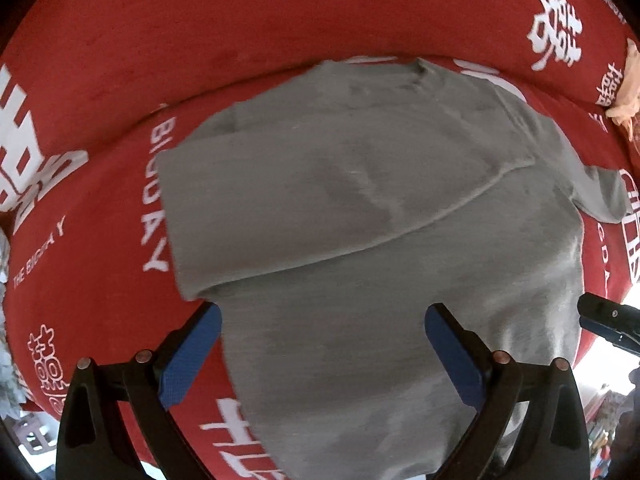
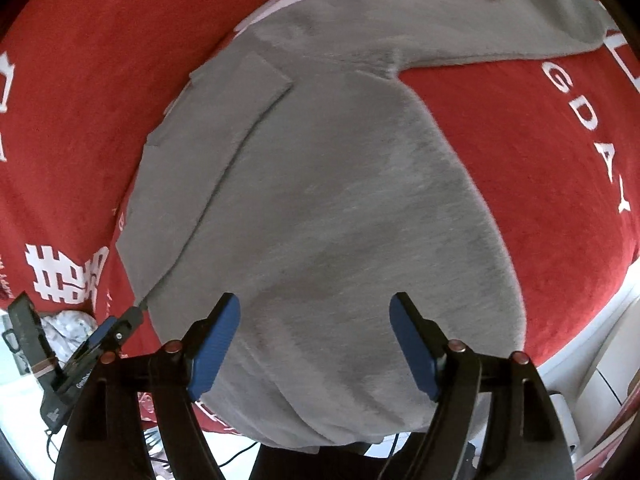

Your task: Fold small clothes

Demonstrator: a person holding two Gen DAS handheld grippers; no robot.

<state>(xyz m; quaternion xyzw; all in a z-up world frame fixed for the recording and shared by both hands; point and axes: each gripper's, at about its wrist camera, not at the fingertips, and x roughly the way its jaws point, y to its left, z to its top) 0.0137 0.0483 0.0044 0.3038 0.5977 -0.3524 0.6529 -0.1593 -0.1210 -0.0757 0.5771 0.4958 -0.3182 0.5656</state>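
A small grey sweater lies flat on a red blanket with white lettering. Its left sleeve is folded across the body; its right sleeve stretches out straight. The hem hangs over the blanket's near edge. My left gripper is open and empty, hovering over the lower left of the sweater. My right gripper is open and empty above the sweater near the hem. The left gripper's tip also shows in the right wrist view, and the right gripper's tip in the left wrist view.
The red blanket covers a bed or sofa with a raised back. A pale peach cloth lies at the far right. A patterned white cloth lies at the left edge. Cables and clutter sit on the floor below.
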